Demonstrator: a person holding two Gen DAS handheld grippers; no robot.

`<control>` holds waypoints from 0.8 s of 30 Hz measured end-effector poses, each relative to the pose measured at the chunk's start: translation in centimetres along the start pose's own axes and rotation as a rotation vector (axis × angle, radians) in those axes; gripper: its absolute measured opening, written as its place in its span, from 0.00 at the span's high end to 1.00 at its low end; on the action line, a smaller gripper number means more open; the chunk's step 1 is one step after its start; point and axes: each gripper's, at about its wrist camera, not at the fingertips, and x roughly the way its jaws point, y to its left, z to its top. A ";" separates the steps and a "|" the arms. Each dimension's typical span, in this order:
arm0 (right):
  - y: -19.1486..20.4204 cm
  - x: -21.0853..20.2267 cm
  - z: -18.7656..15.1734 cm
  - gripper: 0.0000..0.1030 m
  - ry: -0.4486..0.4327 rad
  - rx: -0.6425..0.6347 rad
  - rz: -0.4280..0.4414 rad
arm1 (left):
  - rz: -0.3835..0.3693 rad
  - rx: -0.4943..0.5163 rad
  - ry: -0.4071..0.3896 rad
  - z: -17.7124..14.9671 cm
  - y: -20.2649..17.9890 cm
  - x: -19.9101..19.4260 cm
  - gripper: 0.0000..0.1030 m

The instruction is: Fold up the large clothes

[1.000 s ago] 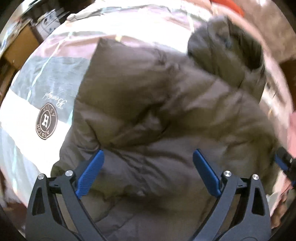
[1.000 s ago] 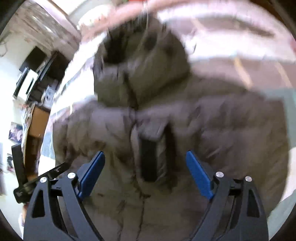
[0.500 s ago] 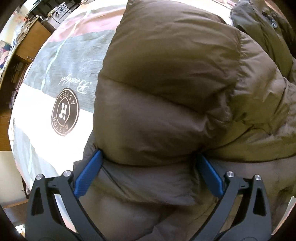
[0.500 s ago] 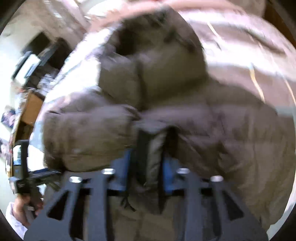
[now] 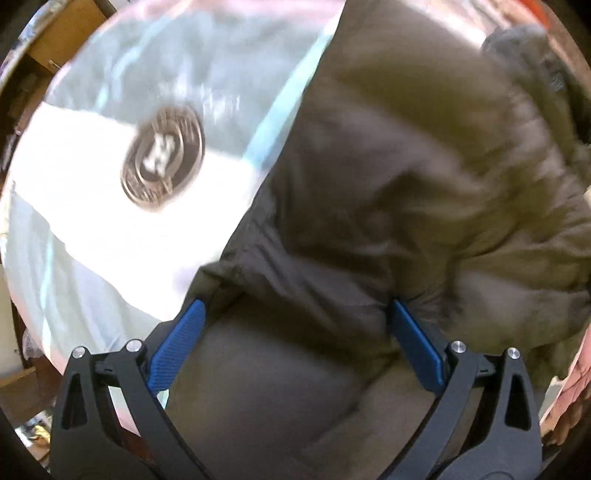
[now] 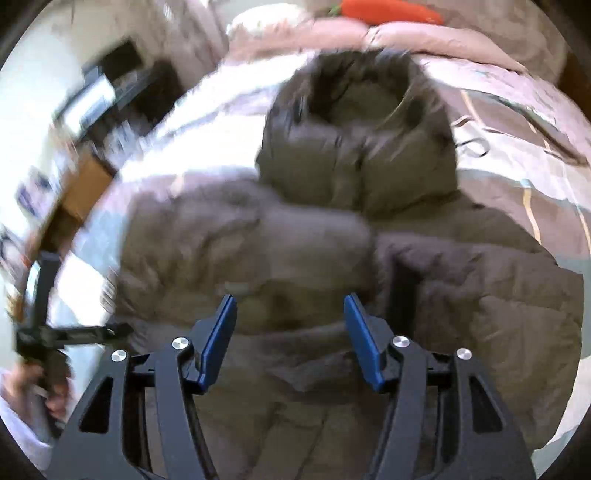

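**A:** We're over the bed (image 6: 517, 110), and the brown puffer jacket (image 6: 332, 240) lies spread across the striped bedspread (image 5: 92, 229). What's the left side doing?

**B:** The left hand-held gripper (image 5: 295, 314) has its blue fingers (image 5: 181, 343) set wide apart, with a fat quilted fold of the jacket (image 5: 388, 184) bulging between them. The fabric touches both pads, but it isn't pinched; the jaws stand wide.

**A:** And that round badge off to the side?

**B:** That's a dark circular logo (image 5: 162, 162) printed on the bedspread, just left of the jacket's edge. It's blurred, so I can't read the lettering.

**A:** Over to the right wrist view.

**B:** The right hand-held gripper (image 6: 290, 310) is parted at a medium width, narrower than the left, holding nothing. It sits low over the jacket's middle, with a puffy sleeve (image 6: 240, 240) folded across the chest just ahead of the tips.

**A:** The hood?

**B:** The hood (image 6: 362, 122) lies at the far end, opening up towards the camera, with a dark trim round its rim. Beyond it sits a pinkish duvet (image 6: 443, 40) with something orange (image 6: 388, 11) on top.

**A:** And at the left edge of that view?

**B:** That's the left hand-held gripper (image 6: 74, 328), seen from the side in the person's hand (image 6: 55, 391), beside the jacket.
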 end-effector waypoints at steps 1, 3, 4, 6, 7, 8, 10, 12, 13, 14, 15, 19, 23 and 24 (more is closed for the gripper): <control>-0.1 1.4 0.0 0.42 0.034 0.003 -0.032 | -0.001 0.009 0.012 -0.1 0.2 0.6 0.02; -1.5 3.8 0.0 0.45 0.096 0.055 -0.087 | -0.022 0.017 0.032 -0.2 0.6 1.2 0.02; -2.2 4.6 0.0 0.47 0.122 0.100 -0.081 | -0.026 0.017 0.035 -0.3 0.8 1.2 0.02; -2.4 4.8 0.1 0.46 0.134 0.144 -0.069 | -0.011 0.027 0.013 -0.6 1.1 0.3 0.02; -2.2 4.2 0.4 0.45 0.119 0.138 -0.067 | 0.001 0.032 -0.005 -0.8 1.2 -0.3 0.02; -1.8 3.5 0.5 0.45 0.099 0.130 -0.058 | 0.033 0.049 -0.049 -1.3 1.1 -1.6 0.02; -0.9 0.7 0.8 0.45 0.015 0.104 0.019 | 0.066 0.099 -0.129 -1.0 0.5 -3.8 0.02; 0.2 -1.1 0.6 0.42 -0.031 0.081 0.072 | 0.054 0.160 -0.199 -1.9 -1.0 -6.1 0.02; 0.6 -1.3 0.5 0.39 -0.031 0.068 0.071 | 0.045 0.187 -0.216 -2.6 -1.6 -6.9 0.02; 1.1 -1.0 0.3 0.39 -0.012 0.050 0.051 | 0.044 0.230 -0.223 -3.3 -2.6 -7.3 0.02; 1.4 -0.3 0.2 0.39 0.010 0.035 0.025 | 0.047 0.263 -0.218 -3.7 -3.5 -7.2 0.02; -0.7 3.0 -0.6 0.39 0.069 0.080 -0.075 | 0.079 0.368 -0.078 -4.7 -6.3 -3.3 0.02; -4.6 0.3 -0.4 0.39 0.002 0.300 0.106 | 0.161 0.400 -0.023 -5.8 -7.1 -1.1 0.02; -5.3 -1.0 -0.4 0.39 -0.033 0.330 0.113 | 0.151 0.412 -0.046 -5.9 -7.6 -1.9 0.02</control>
